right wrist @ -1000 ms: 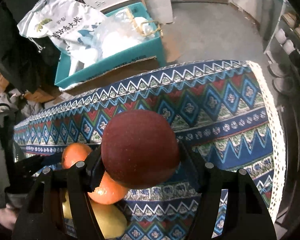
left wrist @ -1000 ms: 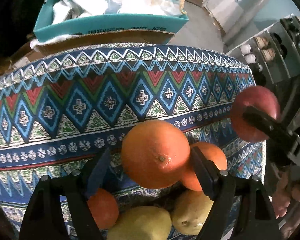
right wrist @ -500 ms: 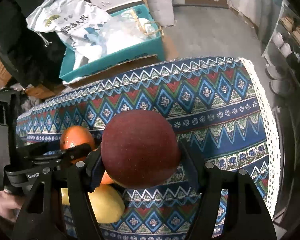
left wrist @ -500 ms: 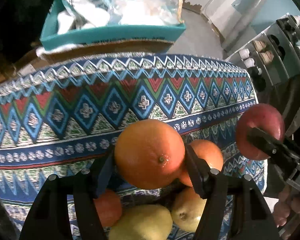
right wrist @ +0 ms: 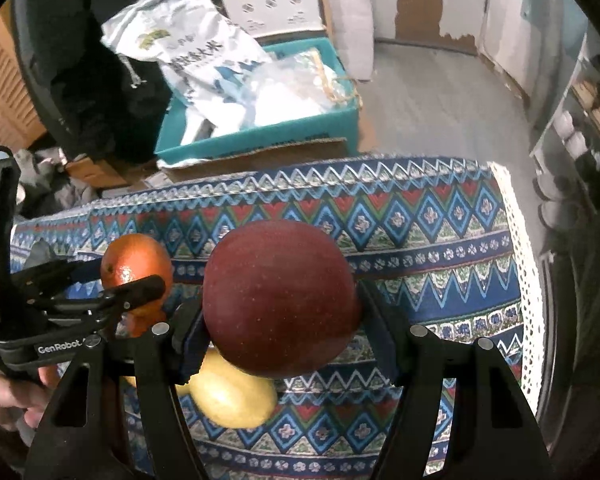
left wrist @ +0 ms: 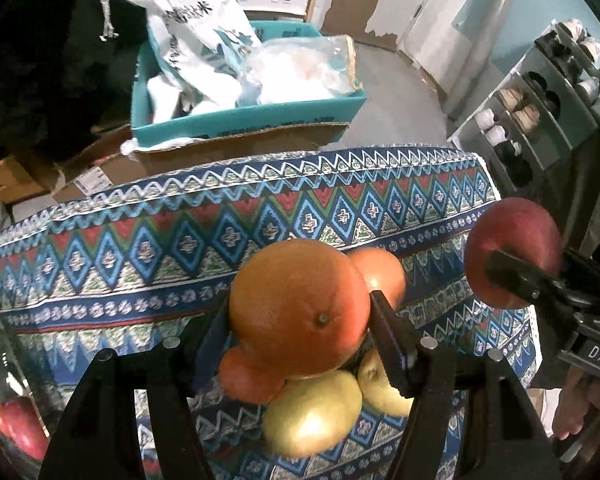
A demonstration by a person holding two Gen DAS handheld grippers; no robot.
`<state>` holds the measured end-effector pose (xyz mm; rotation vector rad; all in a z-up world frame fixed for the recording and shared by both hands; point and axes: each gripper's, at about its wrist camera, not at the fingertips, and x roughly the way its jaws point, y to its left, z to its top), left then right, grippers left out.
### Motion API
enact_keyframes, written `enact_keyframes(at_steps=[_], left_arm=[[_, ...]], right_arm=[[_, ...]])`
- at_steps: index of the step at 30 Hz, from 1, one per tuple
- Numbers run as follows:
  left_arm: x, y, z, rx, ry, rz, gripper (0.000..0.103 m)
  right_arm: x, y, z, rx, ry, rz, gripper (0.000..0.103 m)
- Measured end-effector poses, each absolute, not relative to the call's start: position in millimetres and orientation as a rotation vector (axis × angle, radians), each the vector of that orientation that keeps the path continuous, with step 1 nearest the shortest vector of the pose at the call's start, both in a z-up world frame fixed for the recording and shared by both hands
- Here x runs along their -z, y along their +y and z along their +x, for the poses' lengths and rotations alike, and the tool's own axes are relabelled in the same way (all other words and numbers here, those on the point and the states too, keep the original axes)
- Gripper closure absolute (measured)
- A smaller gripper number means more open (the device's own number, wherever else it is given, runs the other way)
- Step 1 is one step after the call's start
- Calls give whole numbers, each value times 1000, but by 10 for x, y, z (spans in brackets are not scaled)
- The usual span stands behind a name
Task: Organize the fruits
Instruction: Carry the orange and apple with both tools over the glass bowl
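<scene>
My left gripper (left wrist: 300,312) is shut on a large orange (left wrist: 300,304) and holds it above the patterned tablecloth (left wrist: 140,248). Under it lie two more oranges (left wrist: 384,272) and two yellow pears (left wrist: 312,412). My right gripper (right wrist: 280,316) is shut on a dark red apple (right wrist: 280,296) held above the cloth (right wrist: 440,248); it also shows at the right of the left wrist view (left wrist: 512,252). In the right wrist view the left gripper with its orange (right wrist: 136,264) is at the left, and a yellow pear (right wrist: 236,400) lies below the apple.
A teal box (left wrist: 252,116) with white bags stands on cardboard behind the table. A grey shoe rack (left wrist: 540,100) is at the far right. A red fruit inside a clear container (left wrist: 16,420) shows at the lower left. The cloth's lace edge (right wrist: 528,280) marks the table's right side.
Both grippers have lifted and drawn back with their fruits still held. More of the room behind the table shows now, and the loose fruits sit lower under the left gripper.
</scene>
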<state>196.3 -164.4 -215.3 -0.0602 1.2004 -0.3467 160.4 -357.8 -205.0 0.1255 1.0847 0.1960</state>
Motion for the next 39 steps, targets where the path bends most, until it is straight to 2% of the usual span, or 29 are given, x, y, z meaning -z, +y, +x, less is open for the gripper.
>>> enact_keyframes(at_steps=[28, 39], left_arm=[[1224, -757, 1233, 254, 1031, -52, 34], [1060, -348, 979, 201, 988, -63, 34]], right_arm=[[1272, -2766, 1202, -359, 938, 56, 35], [1030, -2320, 1111, -448, 900, 36, 35]])
